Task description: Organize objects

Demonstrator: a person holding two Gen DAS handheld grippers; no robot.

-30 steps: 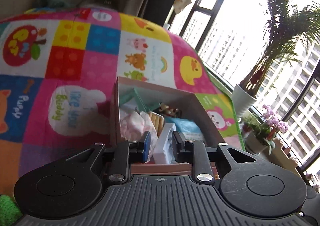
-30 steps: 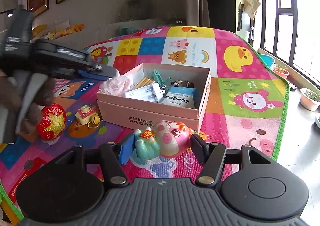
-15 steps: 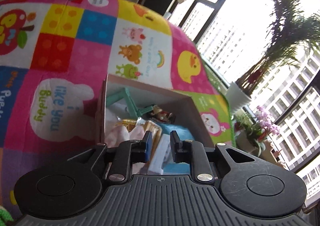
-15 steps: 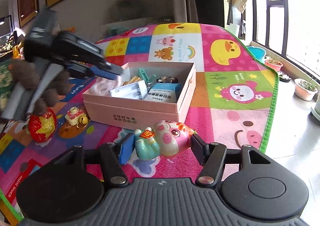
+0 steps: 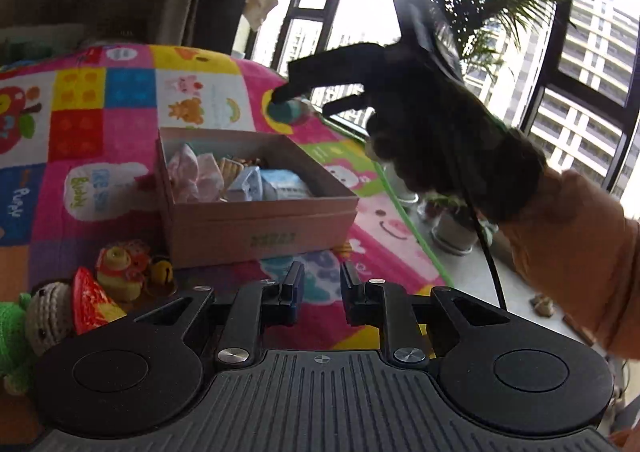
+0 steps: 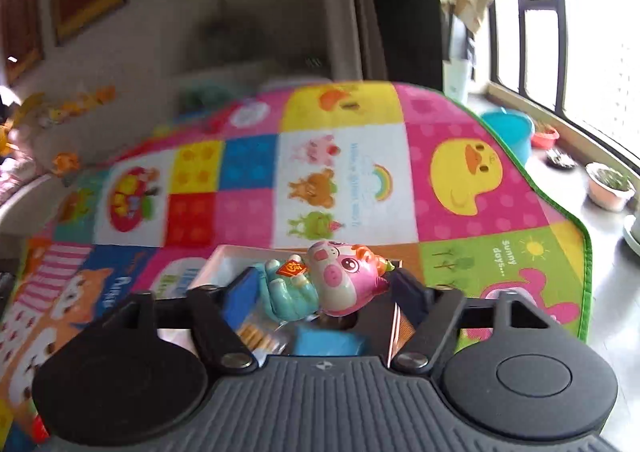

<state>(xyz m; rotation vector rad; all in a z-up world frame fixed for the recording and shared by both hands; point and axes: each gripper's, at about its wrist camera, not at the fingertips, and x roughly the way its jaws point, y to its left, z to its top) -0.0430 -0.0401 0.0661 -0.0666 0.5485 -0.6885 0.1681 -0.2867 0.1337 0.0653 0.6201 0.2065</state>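
The pink-and-teal pig toy (image 6: 332,284) sits between the fingers of my right gripper (image 6: 324,292), directly above the open pink cardboard box (image 6: 222,254). The jaws are opening and the right pad stands just off the toy. In the left wrist view the right gripper (image 5: 300,108) hangs over the far side of the box (image 5: 260,220) with the pig toy (image 5: 286,112) at its tips. My left gripper (image 5: 321,280) is low in front of the box, shut with nothing in it.
The box holds a pink cloth (image 5: 192,172), blue packets (image 5: 280,184) and biscuit sticks. A yellow bell toy (image 5: 120,268), a red foil piece (image 5: 90,308) and a crocheted doll (image 5: 44,316) lie left of it on the play mat (image 5: 80,124). Potted plants (image 6: 610,186) line the window.
My left gripper has drawn back out of the box and come away empty. My right gripper has lifted the pig toy from the mat to above the box, and its jaws have widened.
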